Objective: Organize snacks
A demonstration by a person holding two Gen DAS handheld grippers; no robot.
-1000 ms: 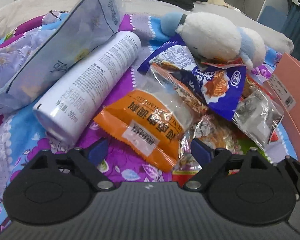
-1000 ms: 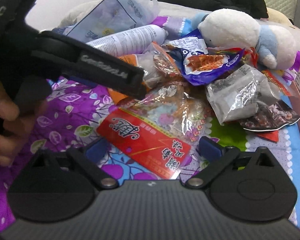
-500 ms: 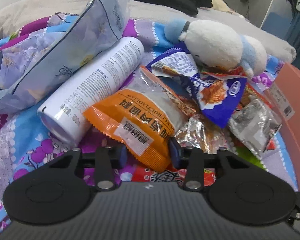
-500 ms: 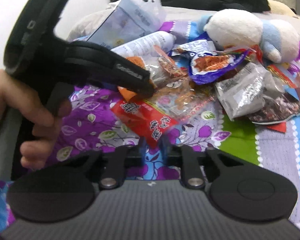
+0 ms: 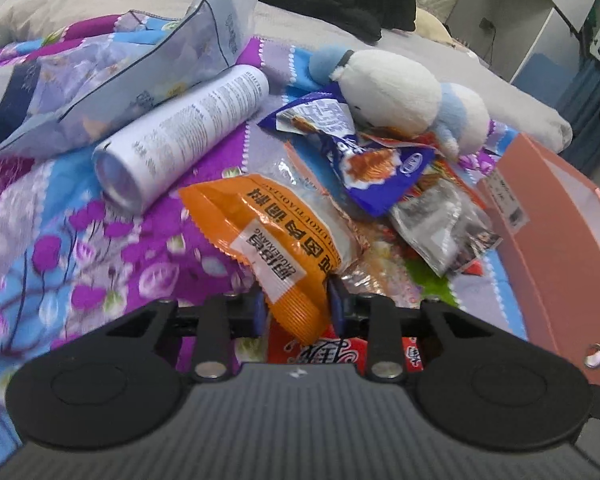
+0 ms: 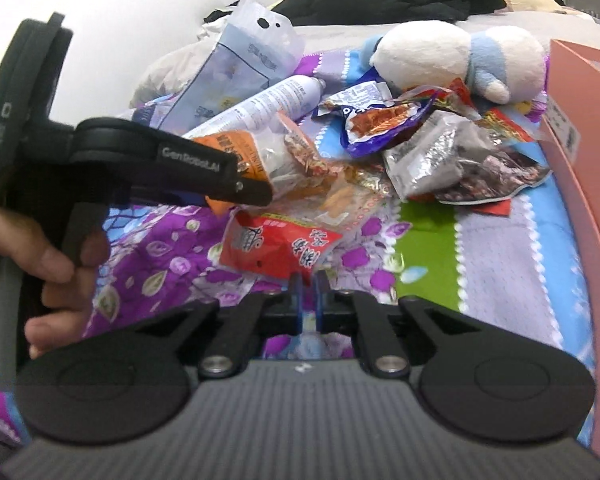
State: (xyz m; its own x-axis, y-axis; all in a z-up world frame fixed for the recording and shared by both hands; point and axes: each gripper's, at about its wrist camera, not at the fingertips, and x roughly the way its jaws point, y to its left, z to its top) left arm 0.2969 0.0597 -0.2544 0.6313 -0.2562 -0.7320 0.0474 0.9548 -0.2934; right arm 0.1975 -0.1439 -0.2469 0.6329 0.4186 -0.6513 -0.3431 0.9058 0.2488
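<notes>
A heap of snack packets lies on a floral bedspread. In the left wrist view my left gripper [image 5: 296, 304] has its blue pads pressed on the crimped end of an orange snack packet [image 5: 268, 224], with the jaws still closing. The packet is raised off the heap. In the right wrist view my right gripper [image 6: 309, 292] is shut on a corner of a red snack packet [image 6: 276, 244], which hangs crumpled above the cloth. The left gripper [image 6: 256, 194] shows there too, held by a hand [image 6: 48, 256], with the orange packet [image 6: 236, 148] in it.
A pink open box [image 5: 548, 232] stands at the right edge. A white spray can [image 5: 180, 140], a pale blue pouch [image 5: 148, 80] and a white-and-blue plush toy [image 5: 400, 92] lie beyond the heap. A purple packet [image 5: 372, 168] and a silver packet [image 5: 440, 224] remain in it.
Both grippers went from wide open to closed, the left on the orange packet and the right on the red one. Both then rose and drew back, pulling their packets off the heap.
</notes>
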